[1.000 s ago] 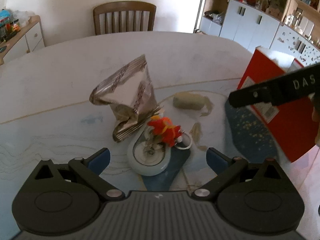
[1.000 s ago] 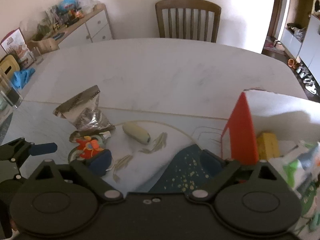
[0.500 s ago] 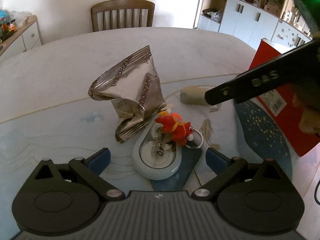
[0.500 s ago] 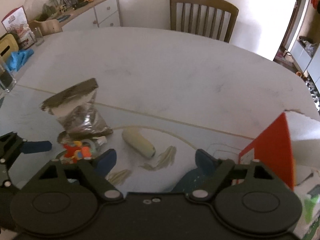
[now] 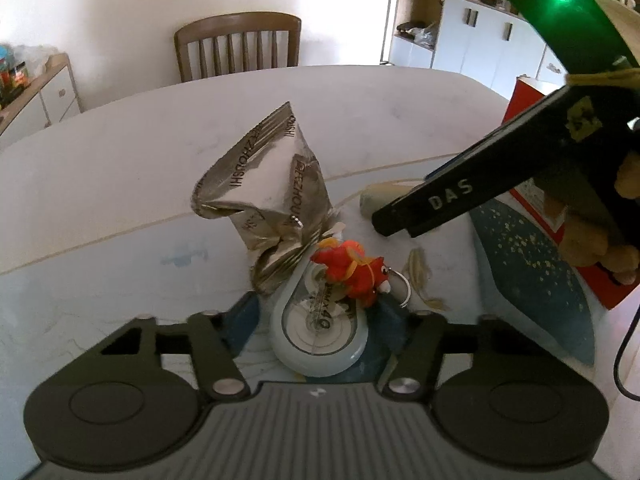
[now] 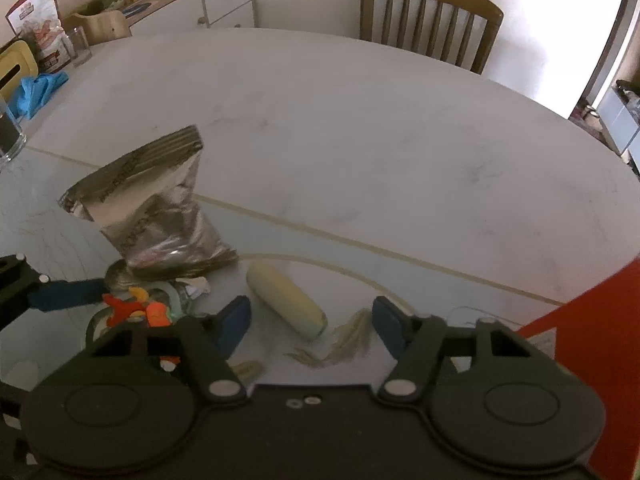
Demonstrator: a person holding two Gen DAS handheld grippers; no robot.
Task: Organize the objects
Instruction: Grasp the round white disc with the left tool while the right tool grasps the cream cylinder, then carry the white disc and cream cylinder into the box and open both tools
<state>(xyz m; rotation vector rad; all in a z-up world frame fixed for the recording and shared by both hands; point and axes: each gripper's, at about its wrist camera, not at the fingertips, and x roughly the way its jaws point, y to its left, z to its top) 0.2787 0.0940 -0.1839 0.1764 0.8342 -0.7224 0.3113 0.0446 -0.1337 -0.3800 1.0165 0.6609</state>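
Observation:
A grey-blue tape dispenser (image 5: 320, 332) lies flat on the table between the fingers of my left gripper (image 5: 320, 320). Its jaws are closing, and both pads still stand just off the dispenser's sides. A red fish keyring (image 5: 352, 270) rests on the dispenser's far end, against a crumpled silver foil bag (image 5: 264, 184). In the right wrist view my right gripper (image 6: 310, 322) hangs over a pale yellow oblong piece (image 6: 286, 300). Its jaws are closing too, with the near end of the piece between them and untouched. One black finger (image 5: 440, 200) of the right gripper crosses the left wrist view.
A red box (image 6: 592, 344) stands at the right, close to my right gripper. A drinking glass (image 6: 10, 132) and a blue cloth (image 6: 36, 90) sit at the table's left edge. A wooden chair (image 6: 428, 20) is behind the table, and a sideboard (image 6: 192, 4) lines the left wall.
The left jaws have narrowed around the tape dispenser. My right gripper has come down and leftwards over the yellow piece, its jaws narrowing, and now fills more of the left wrist view.

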